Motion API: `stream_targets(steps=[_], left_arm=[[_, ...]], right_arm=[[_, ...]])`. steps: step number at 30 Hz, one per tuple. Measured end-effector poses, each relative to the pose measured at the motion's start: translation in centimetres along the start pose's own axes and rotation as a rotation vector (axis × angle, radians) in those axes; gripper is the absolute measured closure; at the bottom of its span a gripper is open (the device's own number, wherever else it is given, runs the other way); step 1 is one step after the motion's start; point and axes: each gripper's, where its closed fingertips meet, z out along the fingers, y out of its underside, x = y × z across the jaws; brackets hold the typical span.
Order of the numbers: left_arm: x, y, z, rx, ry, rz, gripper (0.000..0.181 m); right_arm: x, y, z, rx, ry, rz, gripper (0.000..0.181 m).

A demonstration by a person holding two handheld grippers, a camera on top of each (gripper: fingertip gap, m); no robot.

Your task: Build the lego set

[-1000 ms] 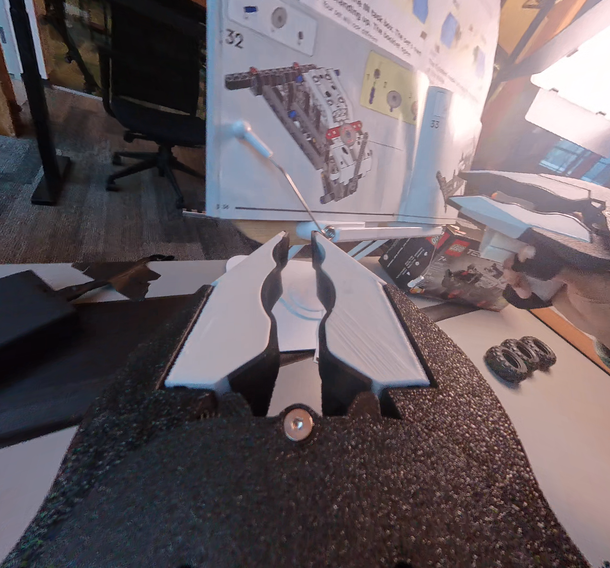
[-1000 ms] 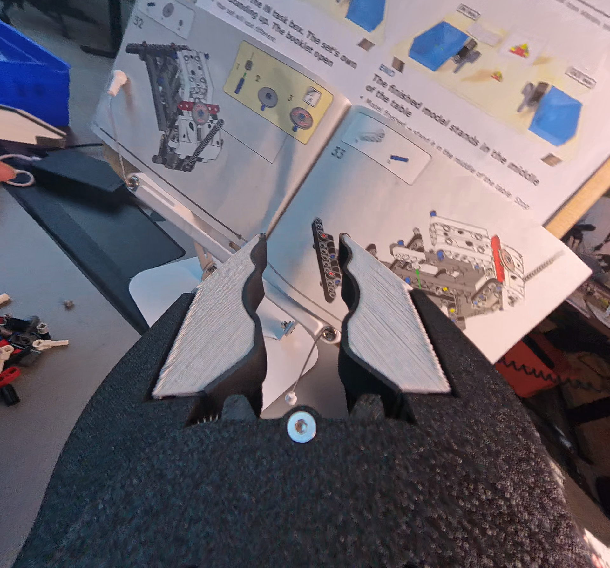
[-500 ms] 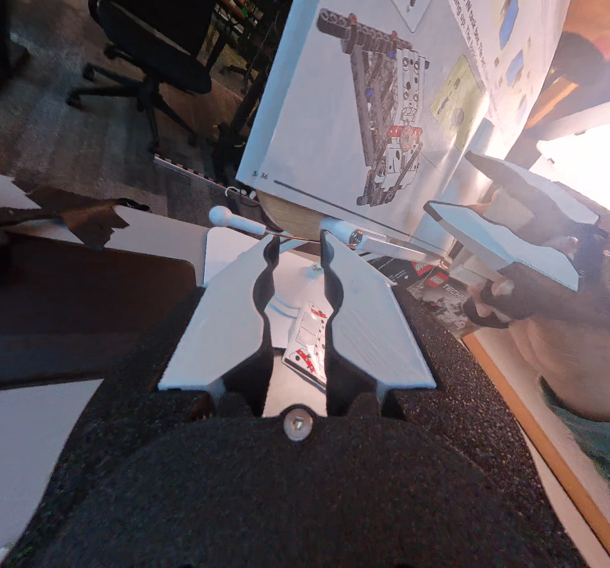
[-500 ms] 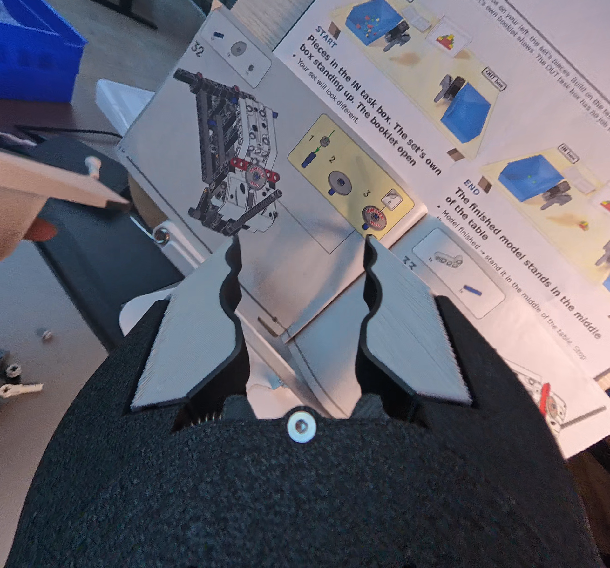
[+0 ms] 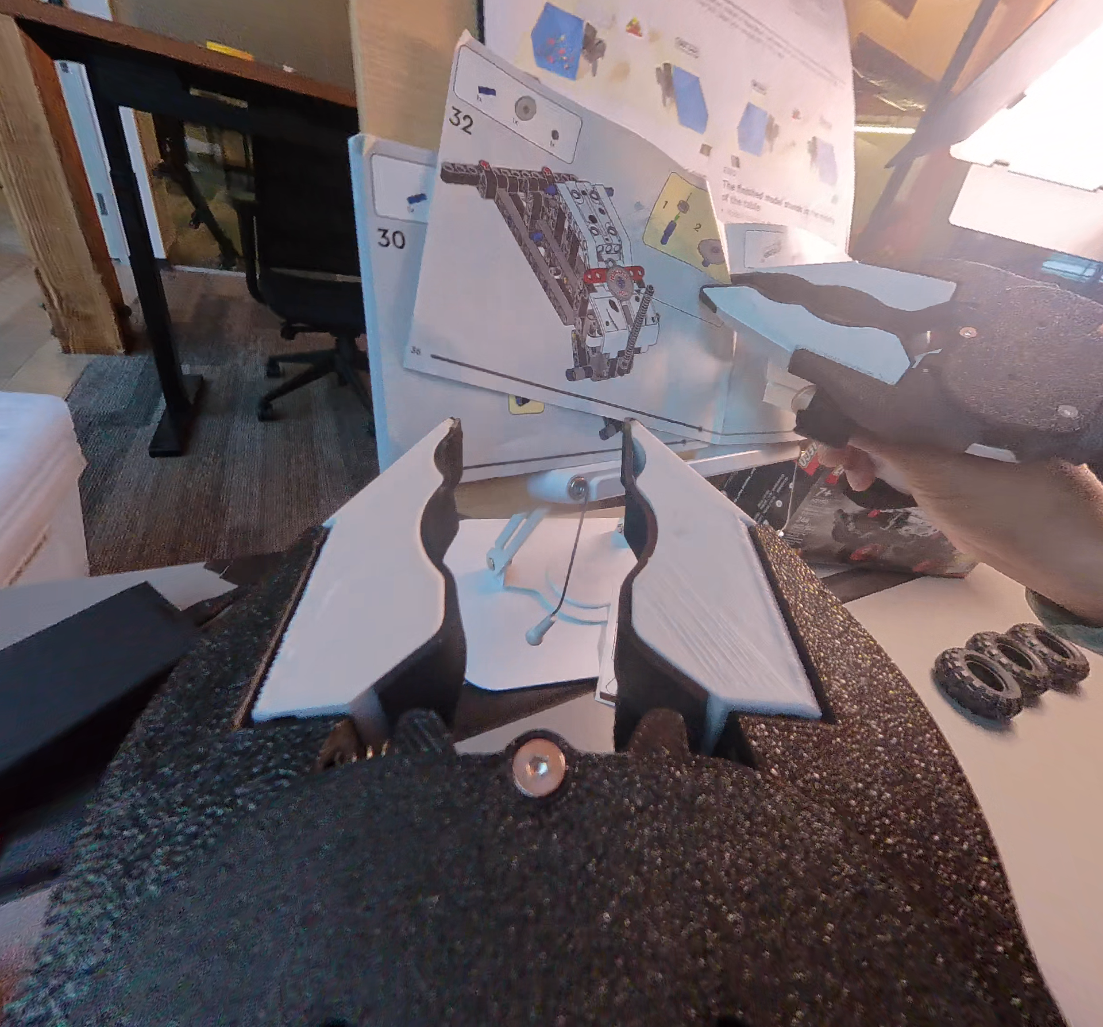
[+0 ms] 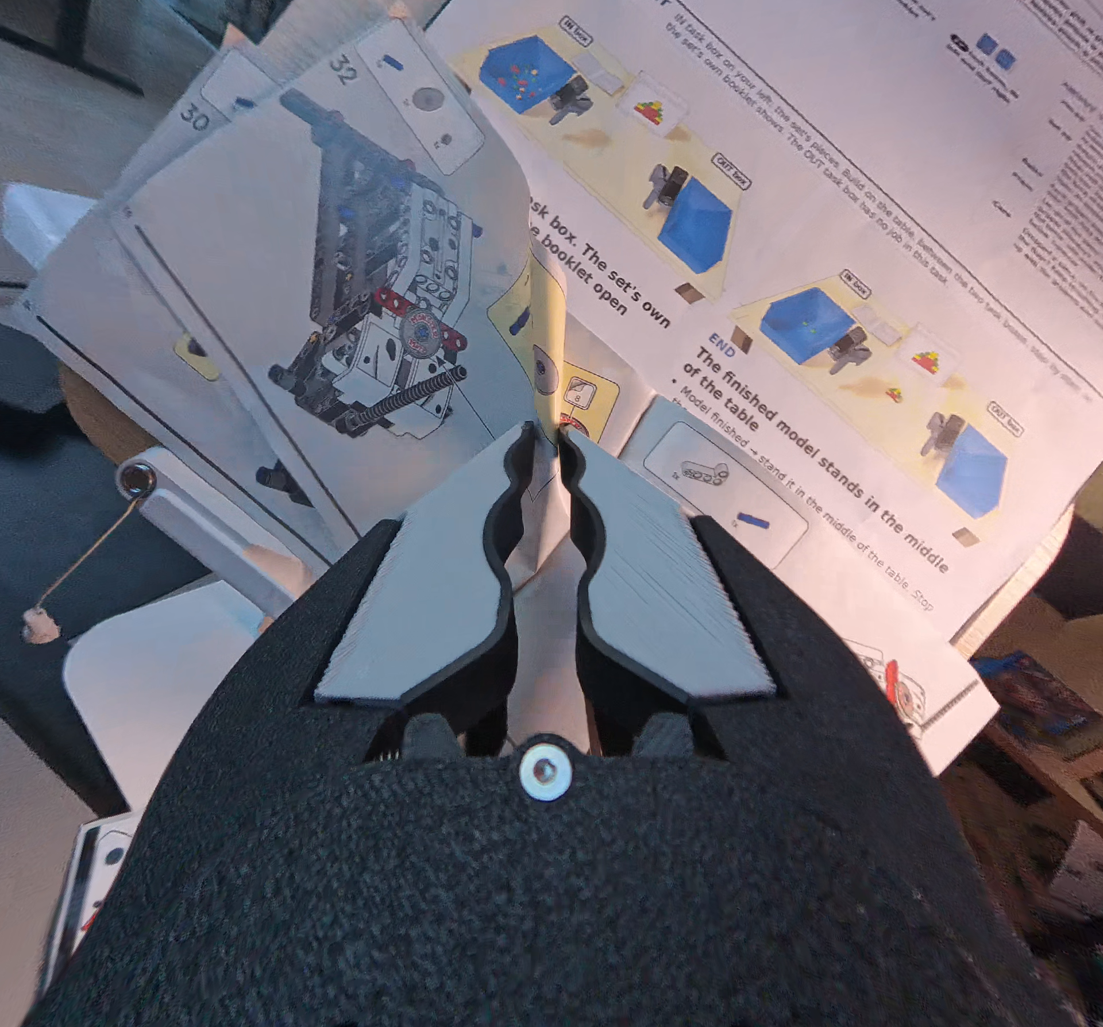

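Note:
The open instruction booklet (image 5: pixel 537 282) stands on a white stand (image 5: pixel 561 485) at the table's back. My right gripper (image 6: pixel 546 432) is shut on the edge of the booklet's left page (image 6: pixel 334 282) and holds it lifted and curled, so the page behind shows. It also shows in the left wrist view (image 5: pixel 716 295), reaching in from the right. My left gripper (image 5: pixel 540 431) is open and empty, just in front of the stand's base. The stand's wire page holder (image 5: pixel 540 634) hangs down loose. Three black tyres (image 5: pixel 1008 670) lie on the table at the right.
A large printed instruction sheet (image 6: pixel 835 163) stands behind the booklet. The set's dark box (image 5: pixel 835 521) lies to the right of the stand. A black flat object (image 5: pixel 77 658) lies at the left. An office chair (image 5: pixel 304 282) and a desk stand beyond the table. Across from one pair of fingers to the other is roughly 15 cm.
My right gripper has shut on the booklet's left page and lifted it. My left gripper has opened wide. The wire page holder has swung from the page down to the base.

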Motion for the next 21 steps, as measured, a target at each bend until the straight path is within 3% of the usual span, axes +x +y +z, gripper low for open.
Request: stream_targets(steps=[8, 13, 15, 17, 18, 21], left_arm=[[0.2, -2.5, 4.2, -0.007, 0.010, 0.223, 0.110], [0.8, -3.5, 5.7, -0.029, 0.063, 0.251, 0.104], [2.3, -3.5, 5.5, -0.039, 0.158, 0.251, 0.125], [4.0, -3.3, 4.8, -0.047, 0.243, 0.234, 0.168], [5.1, -3.4, 4.3, -0.040, 0.291, 0.215, 0.180], [8.8, -3.5, 3.0, 0.003, 0.397, 0.218, 0.181]], right_arm=[[0.8, 0.0, -1.7, 0.064, -0.174, 0.212, 0.180], [0.9, 0.2, -2.2, 0.127, -0.306, 0.337, 0.180], [1.1, 0.3, -2.4, 0.147, -0.329, 0.367, 0.180], [1.4, 0.5, -2.6, 0.153, -0.341, 0.391, 0.179], [1.6, 0.6, -2.7, 0.150, -0.330, 0.387, 0.175], [2.2, 0.3, -3.9, 0.160, -0.335, 0.431, 0.146]])
